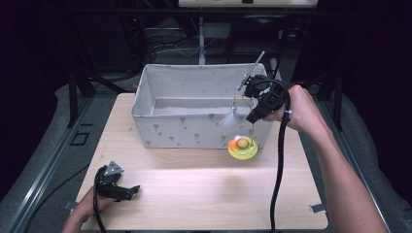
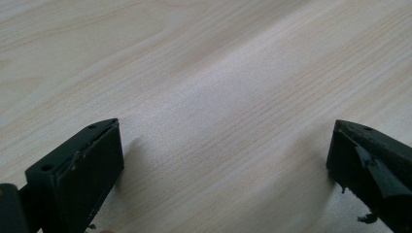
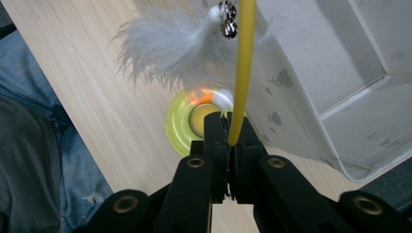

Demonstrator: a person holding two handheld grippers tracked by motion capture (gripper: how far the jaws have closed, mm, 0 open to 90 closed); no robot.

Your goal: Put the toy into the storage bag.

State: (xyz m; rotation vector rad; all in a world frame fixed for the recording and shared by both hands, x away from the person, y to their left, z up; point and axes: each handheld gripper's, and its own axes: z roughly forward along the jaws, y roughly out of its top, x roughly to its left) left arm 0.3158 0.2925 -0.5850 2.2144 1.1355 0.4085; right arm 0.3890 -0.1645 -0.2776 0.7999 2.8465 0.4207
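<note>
One yellow cat toy (image 1: 243,147), one fabric bin (image 1: 194,104), one table (image 1: 194,194). Right gripper (image 3: 228,131) clamped on toy's stalk (image 3: 241,73); left gripper (image 2: 223,160) wide apart, empty.

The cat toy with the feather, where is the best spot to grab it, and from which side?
Probably by the thin yellow wand, coming from above. It stands upright out of the round yellow base, so it fits between narrow tongs, while the base is wide and flat and the feather is soft and would slip. The right tongs are pinching the wand that way now, beside the fabric bin.
</note>
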